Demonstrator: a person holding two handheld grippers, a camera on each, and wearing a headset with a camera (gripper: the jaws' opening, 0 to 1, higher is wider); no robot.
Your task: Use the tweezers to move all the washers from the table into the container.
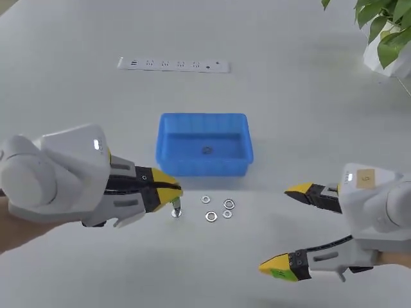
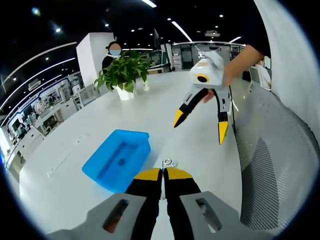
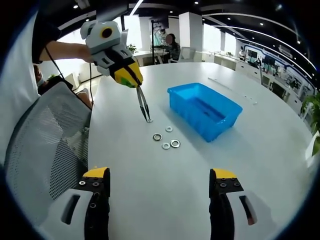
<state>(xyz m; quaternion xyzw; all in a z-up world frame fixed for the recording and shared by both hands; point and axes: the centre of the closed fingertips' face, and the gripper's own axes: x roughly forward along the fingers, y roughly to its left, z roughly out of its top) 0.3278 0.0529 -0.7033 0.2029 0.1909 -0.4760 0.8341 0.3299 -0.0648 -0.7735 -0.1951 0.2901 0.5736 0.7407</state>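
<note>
- In the head view, the left gripper [image 1: 172, 187] sits at the left of the frame. Its yellow-tipped jaws are pressed together on the tweezers [image 1: 175, 206], which point down to the white worktop [image 1: 289, 96].
- The right gripper [image 1: 286, 228] is at the lower right of the head view, jaws spread wide and holding nothing.
- Four washers [image 1: 218, 209] lie in a loose cluster on the worktop, just right of the tweezers' tip and just below the blue container [image 1: 204, 160] in the frame.
- The head view looks into the container and shows a single washer [image 1: 206, 150] on its floor. The gripper views do not make this out clearly.
- The right gripper view shows the tweezers' full length, slanting down from the left gripper at the upper left. Their tip rests on the worktop at what looks like a fifth small ring, though I cannot be sure.
- In the left gripper view the tweezers are almost hidden behind its own closed jaws, with a couple of washers peeking out just above the tips.
- A power strip [image 1: 173, 64] lies above the container in the head view, and a plant [image 1: 385, 32] is at the upper right.
- A mesh chair [image 3: 45, 145] shows at the left of the right gripper view.
</note>
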